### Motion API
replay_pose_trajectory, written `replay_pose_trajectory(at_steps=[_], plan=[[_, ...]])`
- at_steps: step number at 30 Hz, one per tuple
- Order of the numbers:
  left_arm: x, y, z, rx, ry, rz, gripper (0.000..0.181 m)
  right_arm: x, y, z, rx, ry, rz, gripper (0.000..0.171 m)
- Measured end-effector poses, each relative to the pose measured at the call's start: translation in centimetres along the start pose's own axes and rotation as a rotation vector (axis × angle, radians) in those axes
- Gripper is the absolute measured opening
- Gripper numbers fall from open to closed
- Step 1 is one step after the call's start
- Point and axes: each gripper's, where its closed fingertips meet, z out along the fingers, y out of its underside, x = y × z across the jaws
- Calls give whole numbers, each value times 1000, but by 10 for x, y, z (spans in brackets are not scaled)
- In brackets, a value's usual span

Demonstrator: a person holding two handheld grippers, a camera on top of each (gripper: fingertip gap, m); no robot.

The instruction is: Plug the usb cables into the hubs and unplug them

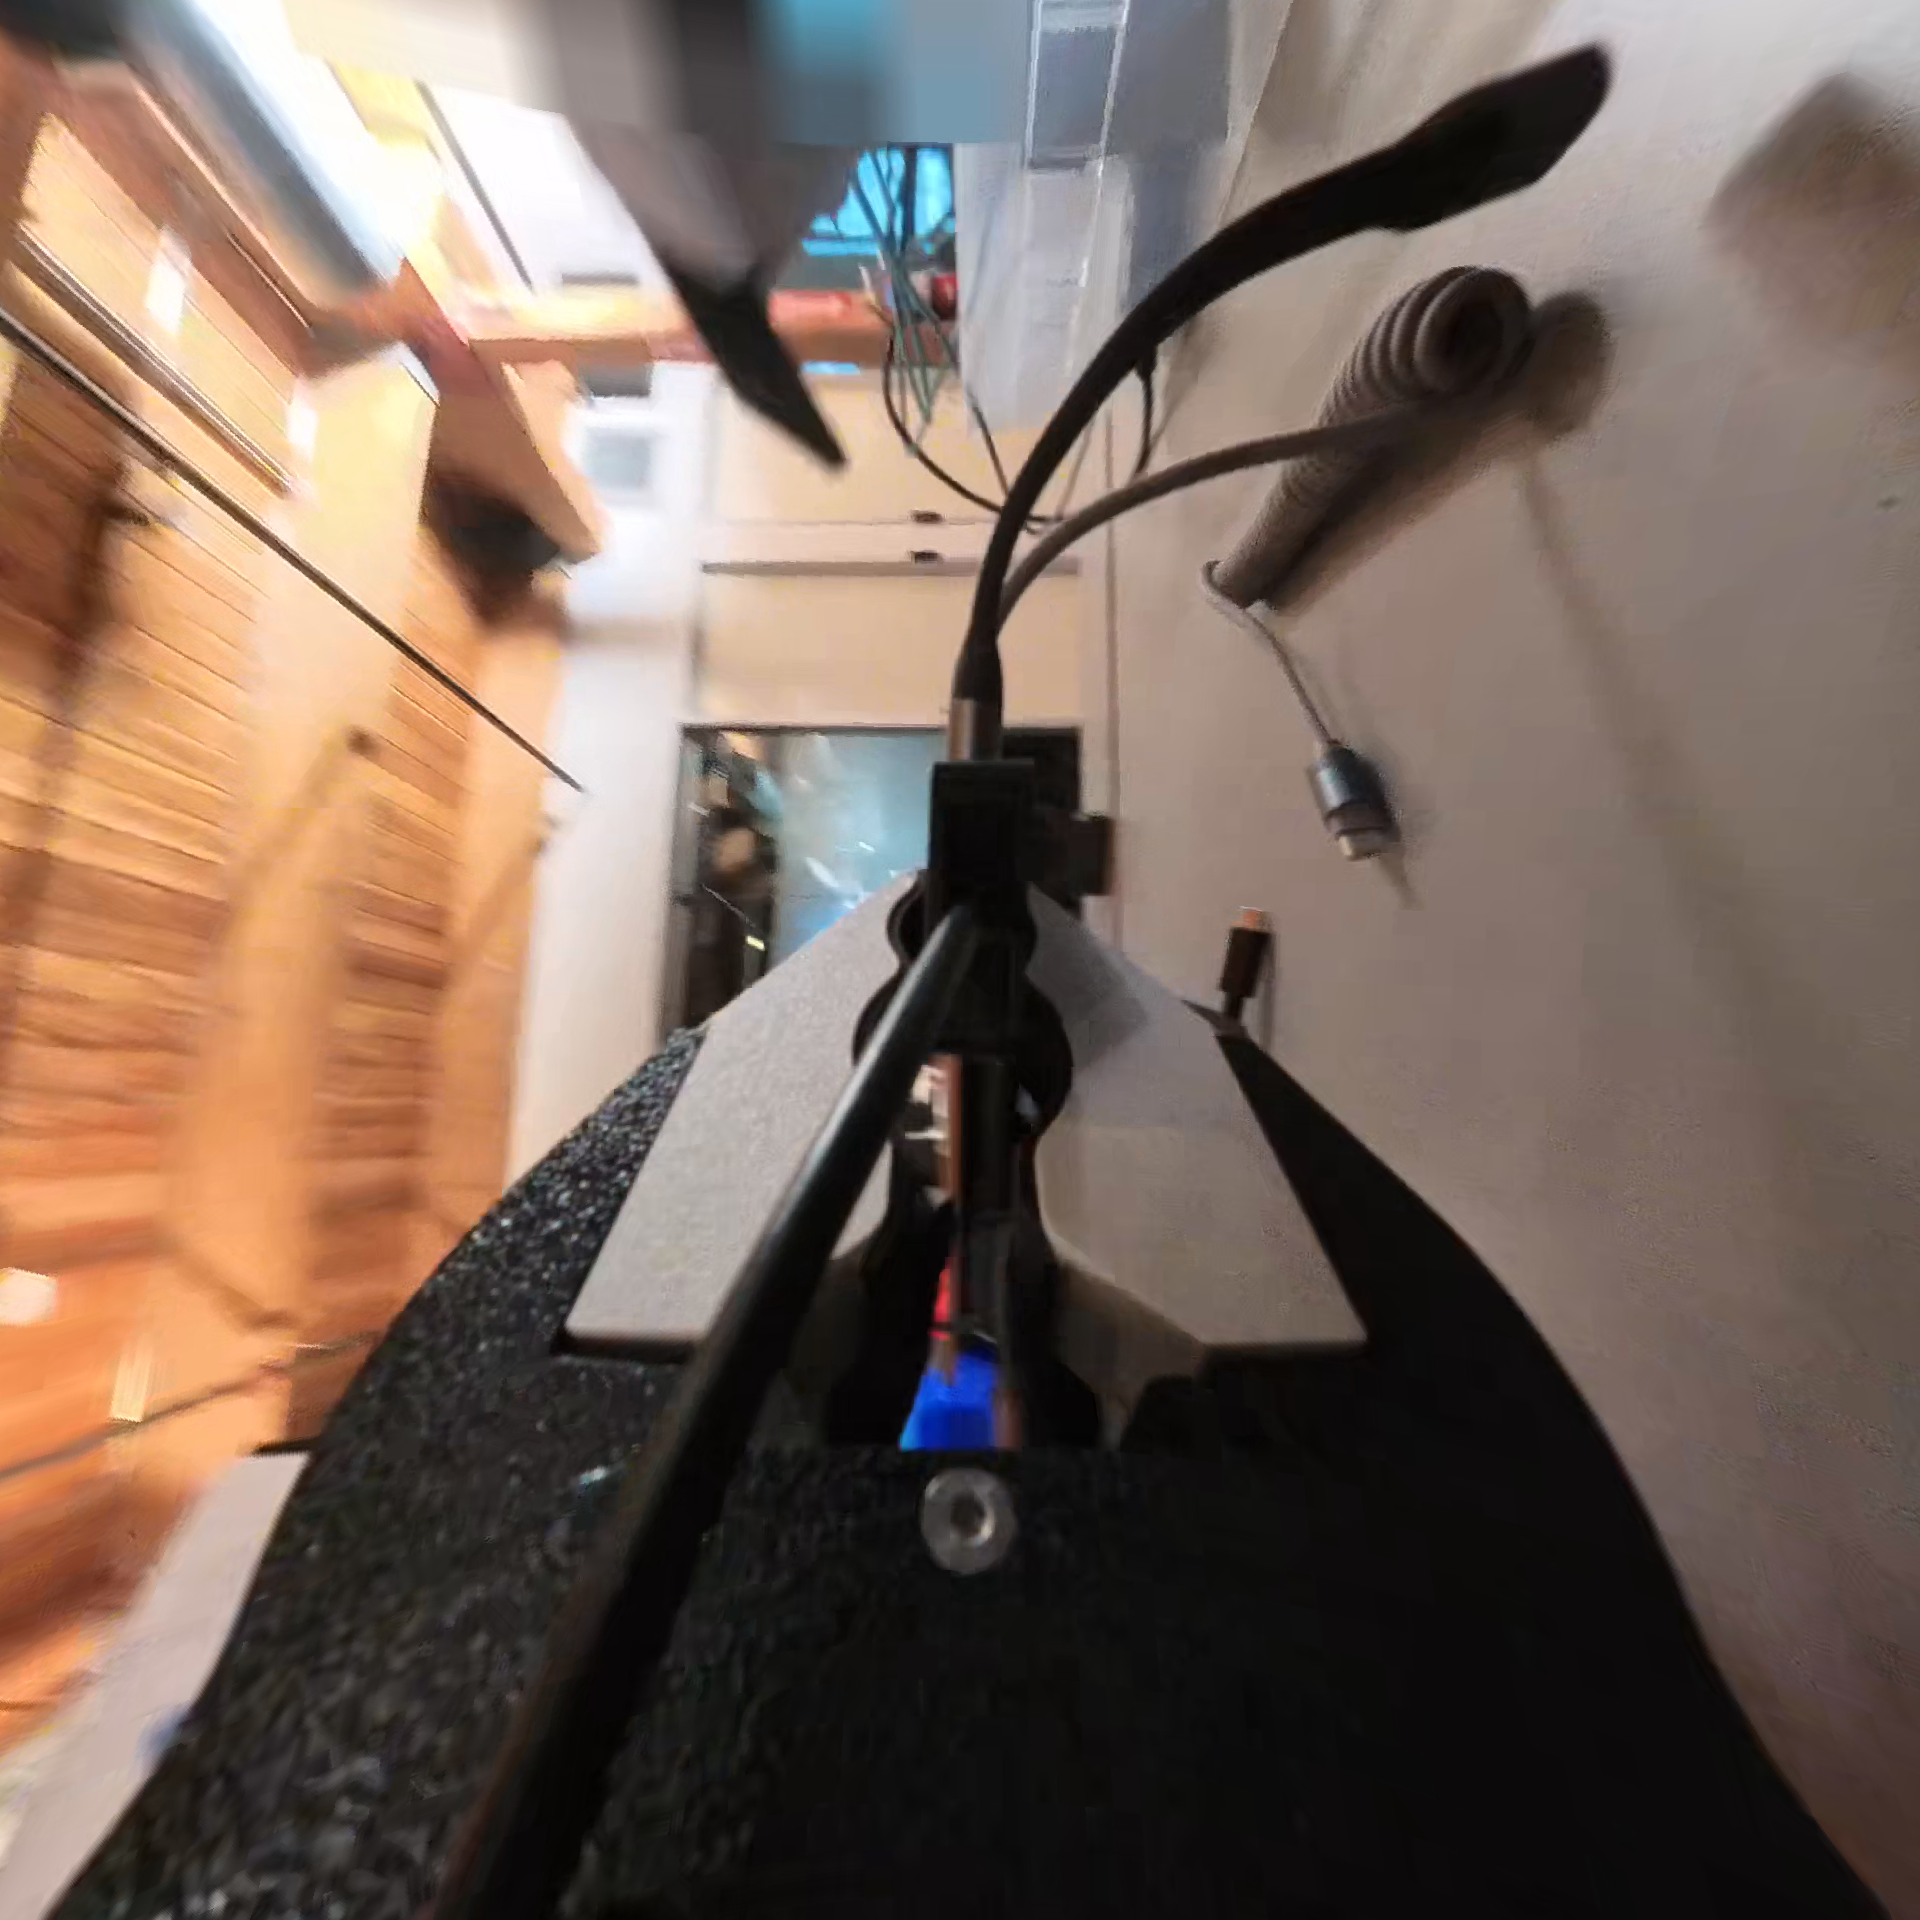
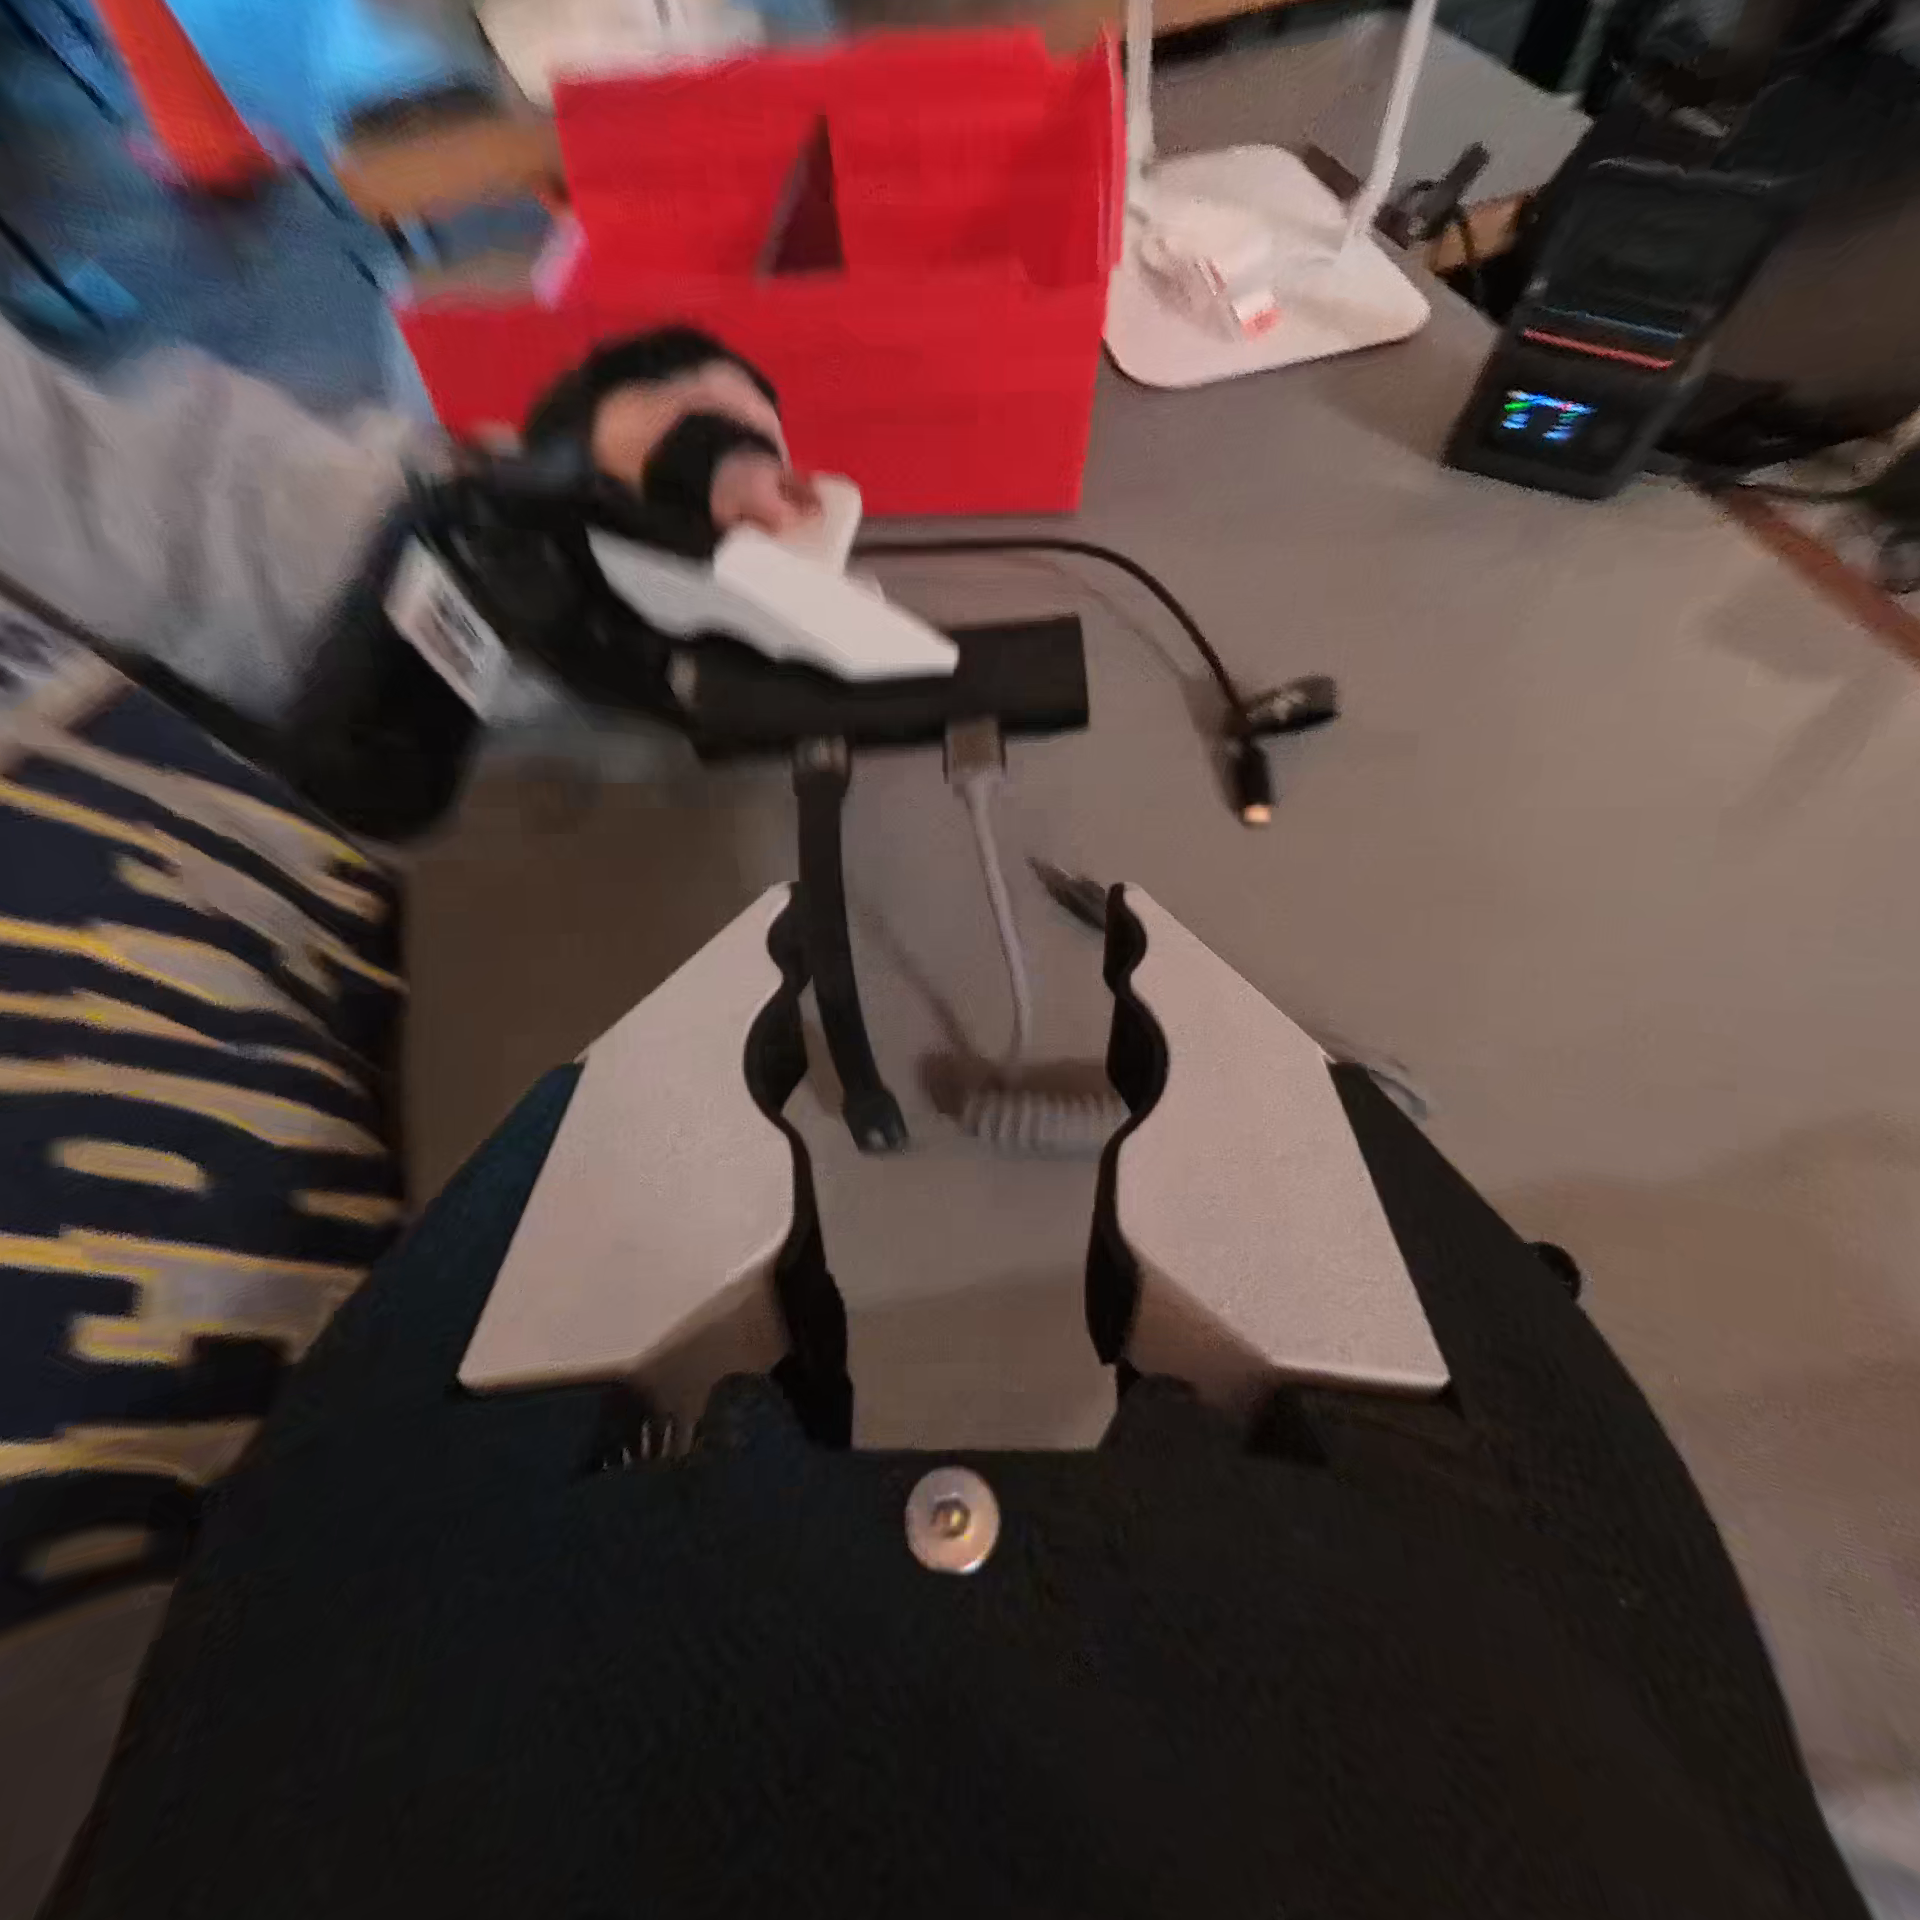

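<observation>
Our left gripper clamps the slim black rectangular hub, two cables plugged in; our right gripper gapes wide, empty.

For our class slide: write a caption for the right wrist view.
Open right claw faces a black hub held by the left claw, two cables plugged in.

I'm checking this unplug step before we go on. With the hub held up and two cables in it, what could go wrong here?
The left gripper holds the black hub off the table, so a tug may twist it loose. The flat black cable and grey coiled cable sit close; the open right gripper could catch both. Blur suggests fast motion.
</observation>
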Motion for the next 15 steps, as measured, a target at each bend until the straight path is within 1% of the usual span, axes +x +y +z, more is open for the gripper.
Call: replay_pose_trajectory(at_steps=[2, 3, 6, 8, 9, 12, 13, 15], plan=[[-6, -13, -5, 50, -52, 78, 8, -6, -16, 8, 44, -171, 181, 56], [-9, -18, -8, 67, -72, 105, 8, -6, -20, 14, 30, -244, 272, 56], [-12, -29, -15, 103, -101, 175, 8, -8, -10, 35, -131, -404, 426, 57], [-13, -34, -18, 122, -105, 194, 9, -20, -14, 42, -178, -551, 528, 51], [-12, -39, -21, 150, -104, 198, 8, -22, -17, 46, -187, -593, 567, 49], [-13, -48, -26, 187, -110, 212, 8, -30, -18, 50, -241, -691, 612, 35], [-14, -49, -27, 194, -112, 205, 8, -36, -17, 48, -272, -734, 629, 36], [-16, -54, -30, 227, -120, 203, 8, -41, -12, 47, -312, -760, 622, 24]])
